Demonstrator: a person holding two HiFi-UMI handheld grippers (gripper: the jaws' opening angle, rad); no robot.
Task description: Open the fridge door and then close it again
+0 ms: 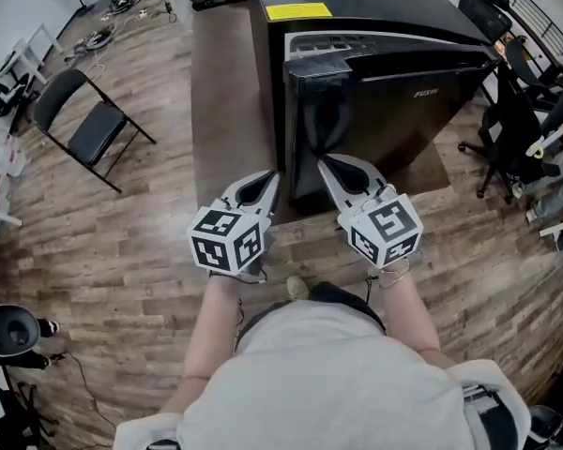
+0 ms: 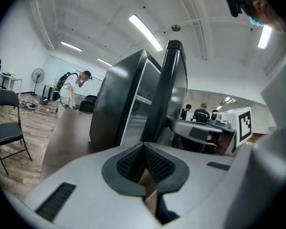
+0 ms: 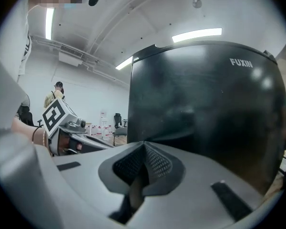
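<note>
Now, your hands: left gripper (image 1: 267,184) and right gripper (image 1: 330,169) level, jaws closed, empty.
Ahead: fridge door (image 1: 394,111) ajar, near both tips.
Left: chair (image 1: 84,125), well apart.

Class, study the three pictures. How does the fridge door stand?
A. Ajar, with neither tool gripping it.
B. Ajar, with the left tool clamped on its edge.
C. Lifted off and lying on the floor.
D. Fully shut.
A: the left gripper view shows a gap between the fridge door and the fridge body, and the left tool and right tool are both shut on nothing.
</note>
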